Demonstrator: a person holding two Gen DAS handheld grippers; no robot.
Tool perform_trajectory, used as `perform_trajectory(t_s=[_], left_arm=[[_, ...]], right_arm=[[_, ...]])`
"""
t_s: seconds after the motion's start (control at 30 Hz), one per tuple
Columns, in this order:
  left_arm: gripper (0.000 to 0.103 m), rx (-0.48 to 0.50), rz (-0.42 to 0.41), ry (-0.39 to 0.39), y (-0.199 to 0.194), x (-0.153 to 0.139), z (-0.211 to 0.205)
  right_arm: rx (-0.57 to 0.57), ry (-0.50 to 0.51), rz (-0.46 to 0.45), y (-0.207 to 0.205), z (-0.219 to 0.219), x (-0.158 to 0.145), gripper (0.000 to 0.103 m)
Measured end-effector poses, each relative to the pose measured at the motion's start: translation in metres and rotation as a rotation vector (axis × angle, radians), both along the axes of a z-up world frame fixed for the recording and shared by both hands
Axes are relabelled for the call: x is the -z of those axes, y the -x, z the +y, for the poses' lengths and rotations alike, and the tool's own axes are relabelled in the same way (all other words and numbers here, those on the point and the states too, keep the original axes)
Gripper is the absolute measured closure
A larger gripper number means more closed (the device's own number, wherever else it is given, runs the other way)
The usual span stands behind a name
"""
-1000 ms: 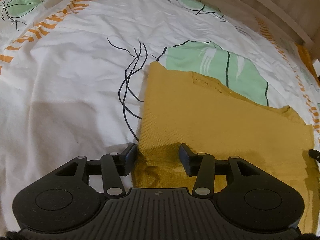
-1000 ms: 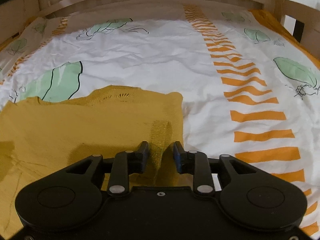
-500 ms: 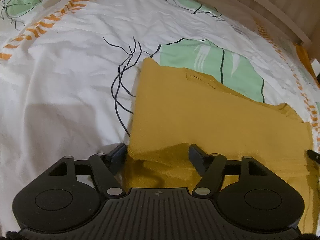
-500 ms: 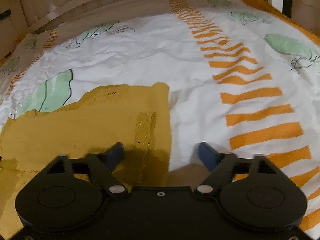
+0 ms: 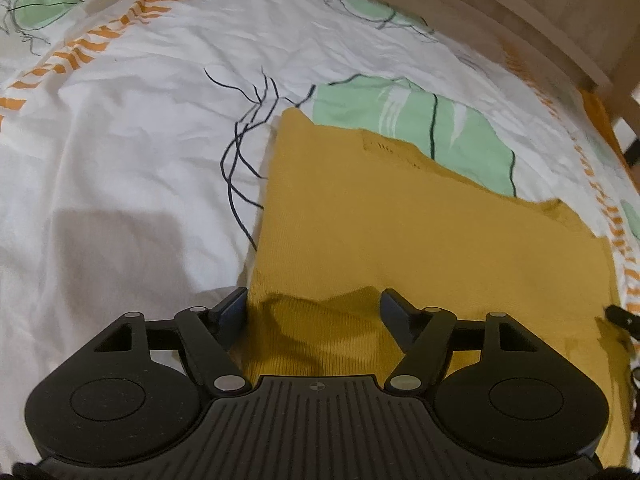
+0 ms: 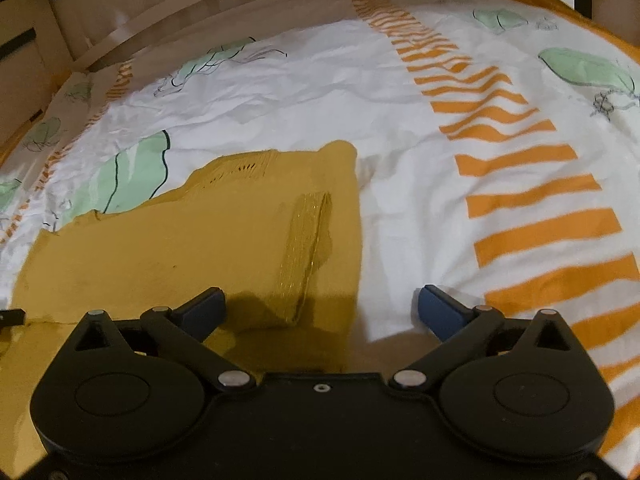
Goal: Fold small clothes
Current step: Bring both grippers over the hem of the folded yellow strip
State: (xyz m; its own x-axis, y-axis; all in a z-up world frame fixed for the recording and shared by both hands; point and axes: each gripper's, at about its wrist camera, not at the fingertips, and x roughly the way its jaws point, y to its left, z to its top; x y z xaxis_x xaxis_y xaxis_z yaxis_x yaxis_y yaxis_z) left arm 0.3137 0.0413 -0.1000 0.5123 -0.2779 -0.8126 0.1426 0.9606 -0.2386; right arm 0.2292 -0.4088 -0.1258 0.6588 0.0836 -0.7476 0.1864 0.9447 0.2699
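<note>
A mustard-yellow knit garment (image 5: 400,232) lies folded flat on the bed. My left gripper (image 5: 313,300) hangs low over its near left edge. Its jaws stand wide apart, with a small raised ruck of cloth between them that neither pad presses. In the right wrist view the garment (image 6: 200,248) shows a ribbed band (image 6: 308,248) lying on top near its right edge. The jaws of my right gripper (image 6: 320,298) are opening over that edge. Its left finger is above the cloth, its right finger above bare sheet, and nothing is gripped.
The garment rests on a white bedsheet (image 5: 140,160) printed with green leaves and orange stripes (image 6: 532,200). A wooden bed frame (image 5: 520,8) curves round the far side (image 6: 180,0). Bare sheet spreads left of the garment and to its right.
Both grippers were shut on pinches of the yellow cloth; both have opened wide and let it go. The right view has rolled a little. The garment now lies loose.
</note>
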Motion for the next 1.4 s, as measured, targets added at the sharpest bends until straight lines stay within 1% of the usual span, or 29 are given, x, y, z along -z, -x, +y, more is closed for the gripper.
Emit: perform_trajectory(t_s=[0.13, 0.17, 0.23, 0.27, 0.37, 0.47, 0.53, 0.63, 0.83, 0.97, 1.03, 1.13, 1.23, 1.4], left_arm=[[0.037, 0.024, 0.022, 0.003, 0.005, -0.004, 0.005], [0.04, 0.026, 0.022, 0.004, 0.007, -0.005, 0.008], [0.041, 0.021, 0.022, 0.011, 0.011, -0.005, 0.014], [0.045, 0.017, 0.023, 0.016, 0.014, -0.004, 0.017], [0.046, 0.02, 0.016, 0.012, 0.023, -0.006, 0.023], [0.046, 0.016, -0.001, -0.001, 0.036, -0.011, 0.029], [0.047, 0.007, -0.013, 0.007, 0.046, -0.017, 0.034], [0.047, -0.011, -0.045, 0.013, 0.063, -0.029, 0.043], [0.047, -0.003, -0.141, -0.012, 0.098, -0.053, 0.051], [0.047, -0.017, -0.195, 0.027, 0.129, -0.063, 0.057], [0.047, -0.011, -0.221, 0.032, 0.145, -0.066, 0.059], [0.047, -0.007, -0.259, 0.015, 0.171, -0.065, 0.061], [0.047, -0.002, -0.266, 0.021, 0.191, -0.062, 0.064], [0.047, -0.004, -0.268, 0.027, 0.213, -0.058, 0.069]], right_arm=[[-0.001, -0.016, 0.021, 0.009, 0.002, -0.003, 0.001], [-0.002, -0.013, 0.027, 0.011, 0.004, -0.004, 0.001], [-0.006, -0.018, 0.039, 0.018, 0.007, -0.007, 0.001], [-0.006, -0.021, 0.043, 0.022, 0.008, -0.008, 0.001], [-0.002, -0.019, 0.068, 0.036, 0.013, -0.013, 0.001], [0.009, -0.053, 0.082, 0.053, 0.017, -0.021, 0.002], [0.034, -0.087, 0.08, 0.064, 0.016, -0.026, 0.006], [0.057, -0.112, 0.066, 0.083, 0.019, -0.035, 0.006], [0.059, -0.076, 0.014, 0.123, 0.034, -0.057, 0.006], [0.056, -0.069, -0.022, 0.153, 0.042, -0.068, 0.006], [0.058, -0.065, -0.033, 0.167, 0.045, -0.071, 0.006], [0.073, -0.053, -0.044, 0.187, 0.047, -0.072, 0.006], [0.086, -0.049, -0.053, 0.202, 0.049, -0.074, 0.006], [0.078, -0.018, -0.083, 0.219, 0.057, -0.079, 0.006]])
